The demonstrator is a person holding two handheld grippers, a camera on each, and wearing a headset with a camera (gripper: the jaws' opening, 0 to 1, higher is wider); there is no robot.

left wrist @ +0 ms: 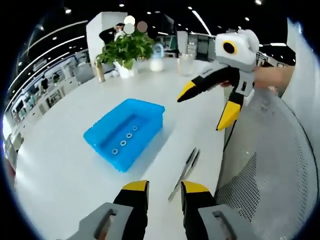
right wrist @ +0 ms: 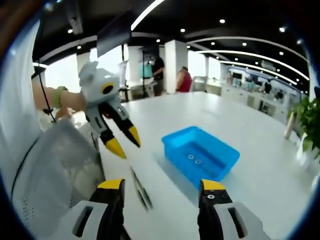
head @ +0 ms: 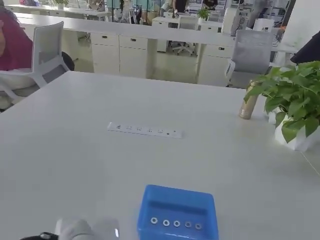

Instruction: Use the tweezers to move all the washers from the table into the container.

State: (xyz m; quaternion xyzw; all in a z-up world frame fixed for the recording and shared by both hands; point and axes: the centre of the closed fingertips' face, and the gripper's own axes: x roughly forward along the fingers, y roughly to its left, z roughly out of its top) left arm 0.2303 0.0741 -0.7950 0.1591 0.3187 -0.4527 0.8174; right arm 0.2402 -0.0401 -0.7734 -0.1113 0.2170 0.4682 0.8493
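A blue container (head: pixel 175 194) stands near the table's front edge with several washers (head: pixel 176 223) in a row inside it. In the left gripper view the container (left wrist: pixel 107 155) lies ahead to the left, and metal tweezers (left wrist: pixel 185 171) lie flat on the table just beyond my left gripper (left wrist: pixel 165 192), which is open and holds nothing. My right gripper (right wrist: pixel 161 187) is open too, above the tweezers (right wrist: pixel 141 189), with the container (right wrist: pixel 180 162) to its right. Each gripper sees the other held in the air, jaws apart. A blurred white gripper part (head: pixel 85 230) shows at the bottom left.
A white power strip (head: pixel 145 131) lies mid-table (head: pixel 75 150). A gold bottle (head: pixel 247 107) and a potted plant (head: pixel 295 100) stand at the right. A mesh chair back (left wrist: pixel 265 165) is close by the grippers. Desks, chairs and people fill the room behind.
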